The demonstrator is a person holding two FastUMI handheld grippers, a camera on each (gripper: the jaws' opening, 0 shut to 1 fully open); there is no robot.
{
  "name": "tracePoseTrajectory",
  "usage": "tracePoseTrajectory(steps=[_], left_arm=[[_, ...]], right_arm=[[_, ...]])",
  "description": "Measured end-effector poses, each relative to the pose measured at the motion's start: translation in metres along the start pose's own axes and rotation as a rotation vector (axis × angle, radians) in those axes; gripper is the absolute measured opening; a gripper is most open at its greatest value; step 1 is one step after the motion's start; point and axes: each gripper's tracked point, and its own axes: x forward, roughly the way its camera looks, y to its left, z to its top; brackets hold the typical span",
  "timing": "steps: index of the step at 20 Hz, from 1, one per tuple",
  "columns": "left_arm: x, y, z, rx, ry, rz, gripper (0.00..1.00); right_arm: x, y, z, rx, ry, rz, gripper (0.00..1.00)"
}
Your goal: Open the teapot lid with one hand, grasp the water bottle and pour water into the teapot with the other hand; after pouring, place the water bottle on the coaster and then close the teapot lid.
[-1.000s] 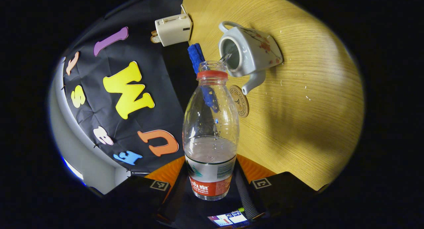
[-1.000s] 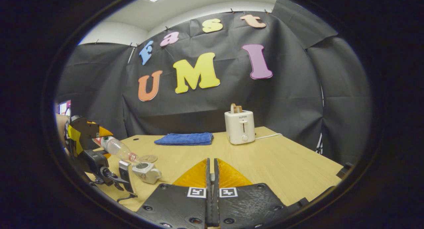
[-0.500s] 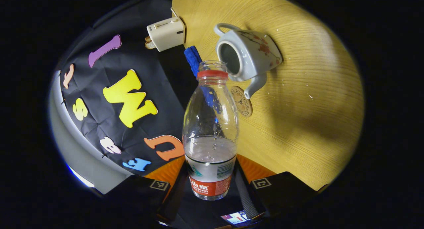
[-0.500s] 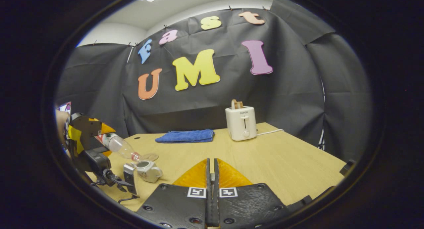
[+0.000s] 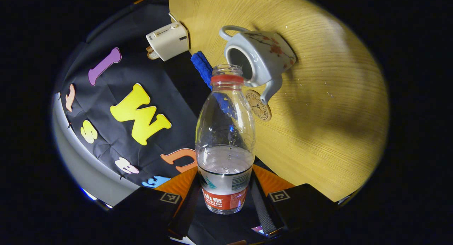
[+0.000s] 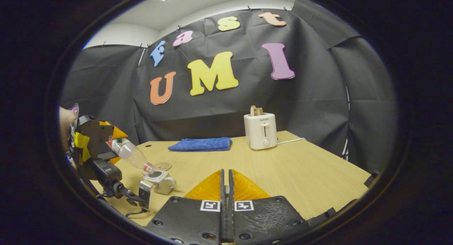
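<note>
Now water bottle [image 5: 225, 138] mouth toward teapot [image 5: 260, 55]

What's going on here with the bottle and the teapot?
The left gripper holds an uncapped water bottle, tilted with its mouth at the open teapot on the table. No water is leaving the bottle, which is part full. A coaster lies beside the teapot. The right gripper is shut; whether it holds the lid cannot be told.

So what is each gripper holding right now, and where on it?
The left gripper grips the water bottle by its labelled lower body. The right gripper has its jaws together; whether they pinch the teapot lid cannot be told.
</note>
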Motion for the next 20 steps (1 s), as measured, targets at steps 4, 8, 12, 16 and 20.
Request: tracePoseTrajectory(steps=[4, 8, 12, 16, 20], left_arm=[[-0.003, 0.009, 0.006, 0.06, 0.001, 0.021, 0.76], [-0.004, 0.013, 0.012, 0.088, -0.001, 0.028, 0.76], [-0.002, 0.013, 0.013, 0.099, 0.006, 0.026, 0.76], [-0.004, 0.025, 0.021, 0.081, -0.034, 0.073, 0.75], [0.007, 0.013, 0.028, -0.16, -0.124, 0.011, 0.75]], right_arm=[[-0.001, 0.005, -0.002, 0.0, 0.008, 0.015, 0.0], [-0.001, 0.008, -0.003, 0.004, 0.012, 0.024, 0.0], [-0.003, 0.013, -0.003, 0.008, 0.015, 0.034, 0.0], [-0.003, 0.013, -0.003, 0.004, 0.013, 0.035, 0.0], [-0.002, 0.009, -0.003, 0.005, 0.017, 0.027, 0.0]])
